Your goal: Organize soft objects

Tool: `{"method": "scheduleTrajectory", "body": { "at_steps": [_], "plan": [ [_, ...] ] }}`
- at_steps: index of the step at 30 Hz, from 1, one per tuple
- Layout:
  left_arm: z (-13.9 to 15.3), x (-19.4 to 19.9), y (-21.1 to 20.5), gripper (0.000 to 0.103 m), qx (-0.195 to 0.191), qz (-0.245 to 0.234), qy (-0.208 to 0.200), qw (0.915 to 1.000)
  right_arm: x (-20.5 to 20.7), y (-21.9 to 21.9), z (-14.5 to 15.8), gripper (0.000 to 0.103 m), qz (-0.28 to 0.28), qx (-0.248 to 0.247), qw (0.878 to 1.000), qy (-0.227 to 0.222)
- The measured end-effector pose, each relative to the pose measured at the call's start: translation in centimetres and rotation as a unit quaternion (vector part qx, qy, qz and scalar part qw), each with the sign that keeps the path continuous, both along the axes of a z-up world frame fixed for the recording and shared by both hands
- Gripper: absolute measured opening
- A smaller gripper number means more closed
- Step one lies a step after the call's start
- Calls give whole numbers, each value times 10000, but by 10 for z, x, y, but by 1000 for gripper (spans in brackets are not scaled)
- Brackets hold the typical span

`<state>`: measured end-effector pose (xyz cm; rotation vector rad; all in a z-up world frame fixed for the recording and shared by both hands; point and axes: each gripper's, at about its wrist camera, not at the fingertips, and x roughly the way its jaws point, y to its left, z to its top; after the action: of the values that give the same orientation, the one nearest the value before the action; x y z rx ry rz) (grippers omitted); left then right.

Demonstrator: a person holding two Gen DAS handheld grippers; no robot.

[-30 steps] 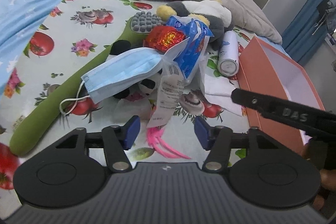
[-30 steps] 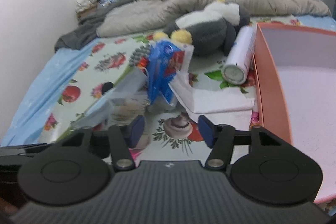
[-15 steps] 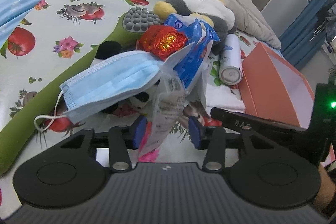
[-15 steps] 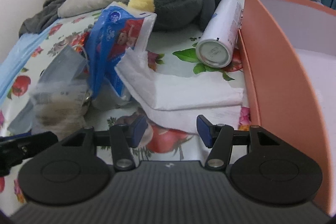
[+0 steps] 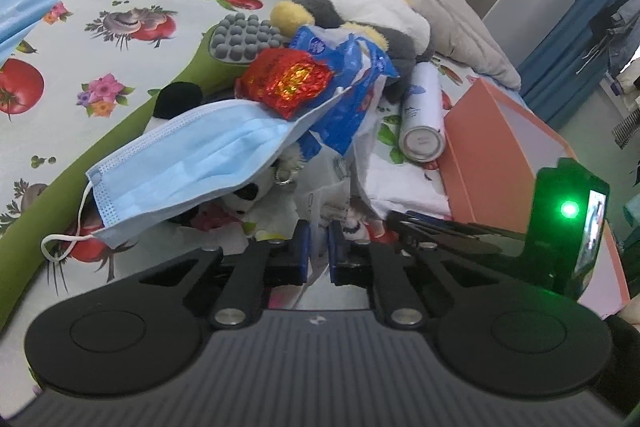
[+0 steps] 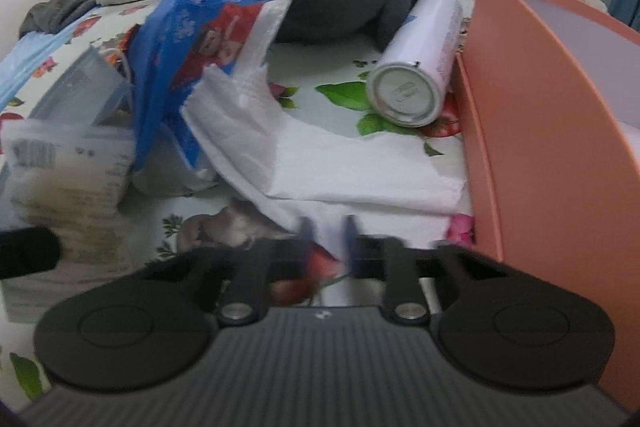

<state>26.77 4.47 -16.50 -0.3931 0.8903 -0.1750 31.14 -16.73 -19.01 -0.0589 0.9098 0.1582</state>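
Both tools pinched; box lies to the right.
Left tool (image 5: 318, 247) nips the clear packet (image 5: 316, 211); right tool (image 6: 326, 239) nips the white tissue (image 6: 320, 151), just beside the orange box (image 6: 532, 131).

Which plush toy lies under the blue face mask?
The small black-and-white panda plush, peeking out beneath the pale blue face mask. The big grey-and-white penguin plush lies uncovered farther back.

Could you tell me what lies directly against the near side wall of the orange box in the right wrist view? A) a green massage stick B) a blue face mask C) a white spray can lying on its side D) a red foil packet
C: the white spray can lies on its side on the bedsheet, its base toward the camera, right beside the wall of the orange box.
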Motion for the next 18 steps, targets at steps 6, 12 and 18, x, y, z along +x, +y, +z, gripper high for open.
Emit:
{"method": "scheduleTrajectory", "body": {
  "at_steps": [6, 12, 18],
  "plan": [
    [12, -12, -4, 10, -50, 10, -131, 9999, -8, -7, 14, 4, -2, 150, 9999, 24],
    [27, -34, -10, 10, -72, 14, -270, 9996, -36, -6, 38, 4, 117, 238, 9996, -131],
    [36, -68, -16, 10, 147, 48, -285, 9995, -67, -7, 54, 4, 261, 256, 9991, -223]
  ]
}}
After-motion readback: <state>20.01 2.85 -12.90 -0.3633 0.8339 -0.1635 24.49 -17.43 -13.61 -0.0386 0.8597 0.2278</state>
